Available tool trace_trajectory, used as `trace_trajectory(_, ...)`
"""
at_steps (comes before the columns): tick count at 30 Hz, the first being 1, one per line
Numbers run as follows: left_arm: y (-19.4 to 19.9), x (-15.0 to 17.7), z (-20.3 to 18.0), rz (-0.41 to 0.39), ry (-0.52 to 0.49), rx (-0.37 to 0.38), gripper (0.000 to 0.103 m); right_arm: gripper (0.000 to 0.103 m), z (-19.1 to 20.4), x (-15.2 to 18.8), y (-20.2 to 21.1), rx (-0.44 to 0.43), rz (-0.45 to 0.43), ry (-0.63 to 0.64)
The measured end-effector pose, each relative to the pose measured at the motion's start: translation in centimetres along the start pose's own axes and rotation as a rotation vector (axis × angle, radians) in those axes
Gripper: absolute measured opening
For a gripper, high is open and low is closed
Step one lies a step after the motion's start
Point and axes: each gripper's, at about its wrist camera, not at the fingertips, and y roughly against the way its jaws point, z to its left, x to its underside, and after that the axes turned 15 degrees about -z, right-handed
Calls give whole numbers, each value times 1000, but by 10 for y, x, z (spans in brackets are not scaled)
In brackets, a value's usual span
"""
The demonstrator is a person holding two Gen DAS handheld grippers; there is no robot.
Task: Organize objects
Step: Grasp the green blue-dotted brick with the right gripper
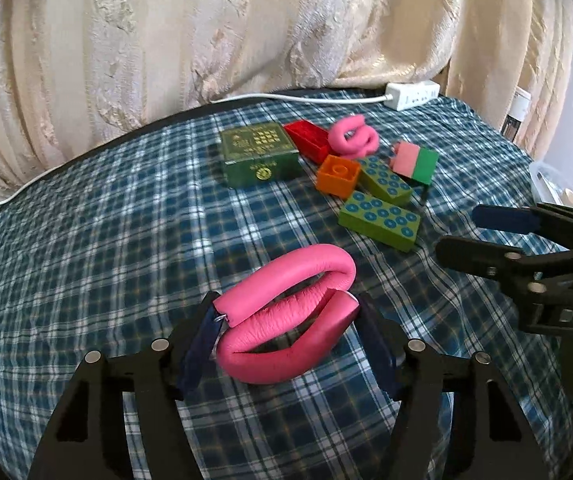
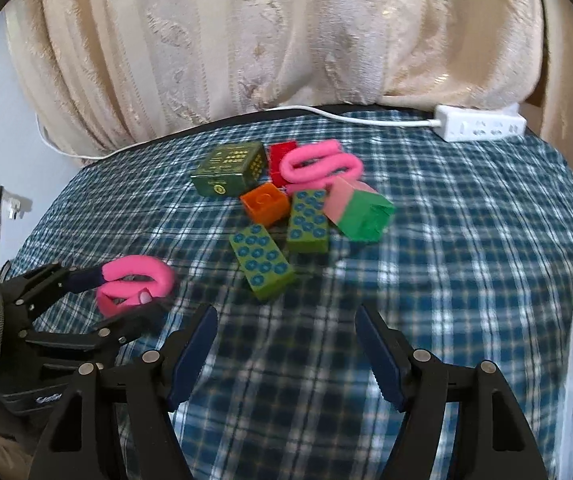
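Left gripper: fingers clamped on pink curler.
Right gripper: fingers apart, empty.
Risk: soft curler may twist free.
Pile: twelve o'clock.

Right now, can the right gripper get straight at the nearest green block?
Probably yes. The right gripper is open and empty, with only bare plaid cloth between it and the nearest green block. The left gripper, holding a pink loop, sits off to the side.

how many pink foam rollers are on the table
2. One pink roller sits between the left gripper fingers at the near side; the other pink roller lies in the far pile, against the red block. None looks hidden.
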Motion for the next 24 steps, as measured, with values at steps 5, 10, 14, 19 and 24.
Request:
trace_trajectory(5, 4, -2, 6, -13, 18, -17, 68, 74, 4, -5, -18, -16, 7, 20)
trace_trajectory(10, 5, -2, 11, -12, 37, -28, 68, 68, 9, -10, -30, -26, 12, 37)
trace_trajectory(14, 6, -2, 13, -10, 39, -32, 68, 62, 11, -12, -40, -34, 19, 47)
trace_trajectory(19, 6, -2, 15, -13, 46, -36, 68, 58, 16, -14, -50, -37, 31, 73)
trace_trajectory(24, 6, -2, 16, -11, 53, -39, 68, 52, 18, -12, -57, -40, 51, 93)
